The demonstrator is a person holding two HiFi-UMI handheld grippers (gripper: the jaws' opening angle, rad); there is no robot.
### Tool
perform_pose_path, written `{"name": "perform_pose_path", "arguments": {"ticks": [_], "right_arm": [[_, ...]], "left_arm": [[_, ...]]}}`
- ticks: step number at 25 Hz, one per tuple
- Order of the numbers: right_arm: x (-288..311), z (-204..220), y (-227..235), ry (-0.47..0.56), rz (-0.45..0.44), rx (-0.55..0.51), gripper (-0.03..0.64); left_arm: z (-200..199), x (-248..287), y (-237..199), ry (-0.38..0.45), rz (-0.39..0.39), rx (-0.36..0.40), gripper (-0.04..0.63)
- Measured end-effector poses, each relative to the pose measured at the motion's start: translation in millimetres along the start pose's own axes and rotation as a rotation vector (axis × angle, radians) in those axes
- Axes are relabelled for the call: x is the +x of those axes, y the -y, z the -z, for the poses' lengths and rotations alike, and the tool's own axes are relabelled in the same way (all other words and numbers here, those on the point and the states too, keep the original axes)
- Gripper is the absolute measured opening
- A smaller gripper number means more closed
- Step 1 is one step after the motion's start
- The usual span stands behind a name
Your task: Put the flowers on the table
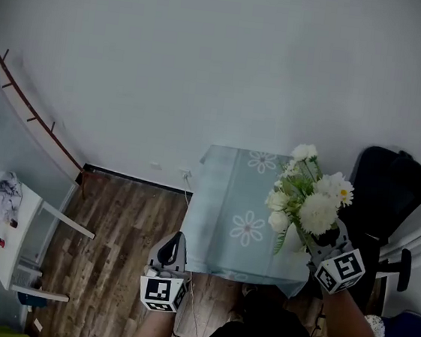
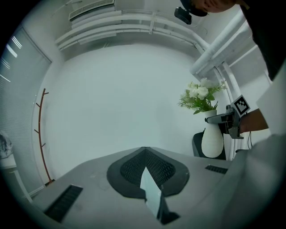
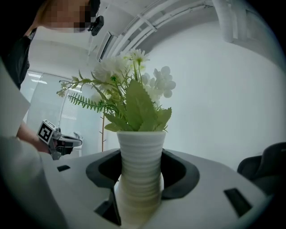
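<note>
1. The flowers (image 3: pixel 129 89), white blooms with green fern leaves, stand in a white ribbed vase (image 3: pixel 139 174). The right gripper (image 1: pixel 328 245) has its jaws set wide and clamped on the vase's body from both sides.
2. In the head view the bunch hangs over the near right corner of the table (image 1: pixel 230 196). The vase is hidden there under the blooms and the gripper, so I cannot tell whether its foot touches the table.
3. The right gripper view cuts off the vase's foot at the lower edge. The left gripper view shows the whole vase in front of the black chair (image 1: pixel 386 188), but that gripper's own body blocks whatever lies beneath it.
4. The left gripper (image 1: pixel 173 247) has its jaws together with nothing between them. It stands off the table's near left corner, above the wood floor (image 1: pixel 121 222), well apart from the vase.
5. The tablecloth (image 1: pixel 214 240) hides the table's legs. The flowers and the right gripper cover part of the chair.
6. At the left edge, a white side table (image 1: pixel 27 219) carries a crumpled cloth (image 1: pixel 4 193) and small items too small to identify. A brown coat stand (image 1: pixel 28 109) appears bent by the lens.
7. Markings: each gripper's marker cube (image 1: pixel 339 269) bears black-and-white square patterns, not letters. The pale blue tablecloth is printed with white daisies.
</note>
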State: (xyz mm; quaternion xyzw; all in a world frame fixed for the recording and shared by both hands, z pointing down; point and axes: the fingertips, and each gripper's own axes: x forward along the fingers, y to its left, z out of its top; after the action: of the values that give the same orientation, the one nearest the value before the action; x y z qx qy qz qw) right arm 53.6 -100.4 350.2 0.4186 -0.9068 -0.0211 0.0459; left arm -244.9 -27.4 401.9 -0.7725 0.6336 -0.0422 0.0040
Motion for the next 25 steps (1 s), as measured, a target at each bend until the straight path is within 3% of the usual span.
{"name": "perform_pose_path", "arguments": {"ticks": [14, 19, 25], "right_arm": [[82, 6, 26, 0.020, -0.027, -0.005, 0.256], [148, 19, 58, -0.007, -0.030, 0.005, 0.256], [170, 38, 75, -0.010, -0.028, 0.013, 0.256]], "left_arm": [[-13, 72, -27, 0.024, -0.017, 0.015, -0.005], [-3, 140, -51, -0.001, -0.016, 0.008, -0.005], [14, 173, -38, -0.026, 0.017, 0.009, -0.005]]}}
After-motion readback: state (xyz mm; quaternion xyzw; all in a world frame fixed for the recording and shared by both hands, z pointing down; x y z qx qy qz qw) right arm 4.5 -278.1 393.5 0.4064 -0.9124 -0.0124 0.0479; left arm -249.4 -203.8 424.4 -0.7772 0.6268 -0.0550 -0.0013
